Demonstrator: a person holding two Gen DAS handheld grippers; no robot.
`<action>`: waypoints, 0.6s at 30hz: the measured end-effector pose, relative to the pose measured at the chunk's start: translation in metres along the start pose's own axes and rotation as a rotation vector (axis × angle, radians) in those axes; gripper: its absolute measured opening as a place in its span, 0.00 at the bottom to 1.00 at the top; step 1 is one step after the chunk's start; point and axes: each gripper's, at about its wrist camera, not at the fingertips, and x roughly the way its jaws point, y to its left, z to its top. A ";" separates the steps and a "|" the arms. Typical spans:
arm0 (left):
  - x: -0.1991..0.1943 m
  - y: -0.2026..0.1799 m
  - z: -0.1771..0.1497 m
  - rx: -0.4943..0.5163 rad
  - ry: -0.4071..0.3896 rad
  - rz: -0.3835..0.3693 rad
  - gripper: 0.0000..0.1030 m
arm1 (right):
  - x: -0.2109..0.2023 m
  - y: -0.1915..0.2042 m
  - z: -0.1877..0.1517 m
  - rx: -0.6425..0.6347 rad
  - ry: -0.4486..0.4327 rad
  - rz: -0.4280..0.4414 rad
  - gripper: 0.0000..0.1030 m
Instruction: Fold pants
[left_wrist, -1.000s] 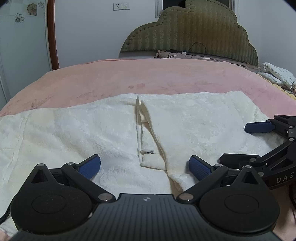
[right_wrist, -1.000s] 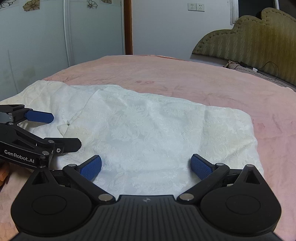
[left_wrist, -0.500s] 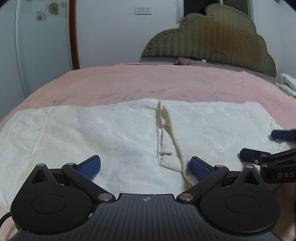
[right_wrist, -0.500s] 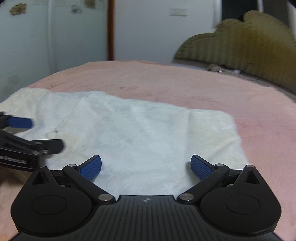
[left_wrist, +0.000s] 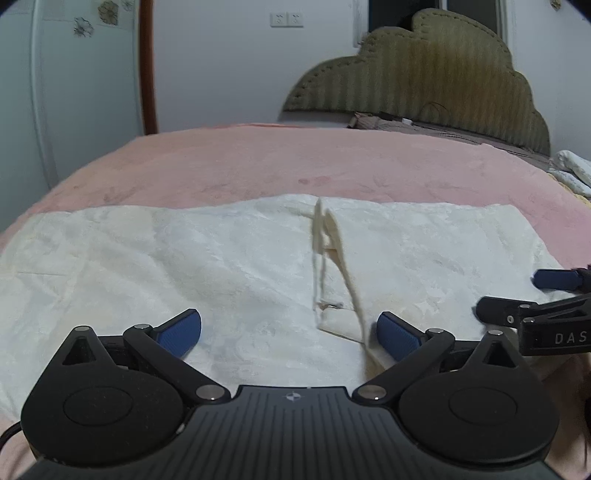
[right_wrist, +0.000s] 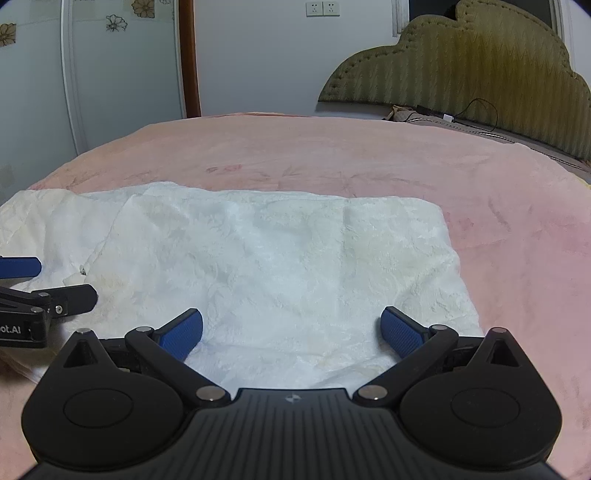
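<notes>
**Pants laid flat, both grippers poised at near edge before the fold**

The pink bed is carrying the white pants, which are lying spread flat across it, the fly seam running up the middle. The left gripper and right gripper are hovering side by side over the near edge, jaws released and holding nothing. Judgement: the grasp step is pending; the next move calls for lowering both, pinching the edge cleanly, and lifting evenly.

pants: we lose their left end at the frame edge | right gripper: cut by right border | near hem: hidden behind left gripper body
</notes>
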 end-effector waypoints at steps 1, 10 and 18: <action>-0.004 0.000 0.001 -0.004 -0.014 0.031 1.00 | 0.000 -0.001 0.001 0.002 0.000 0.002 1.00; -0.007 0.015 0.000 0.008 0.023 0.133 1.00 | -0.007 0.005 -0.001 -0.030 -0.041 -0.073 1.00; -0.002 0.005 -0.003 0.075 0.037 0.152 1.00 | 0.001 -0.001 0.000 0.007 -0.003 -0.033 1.00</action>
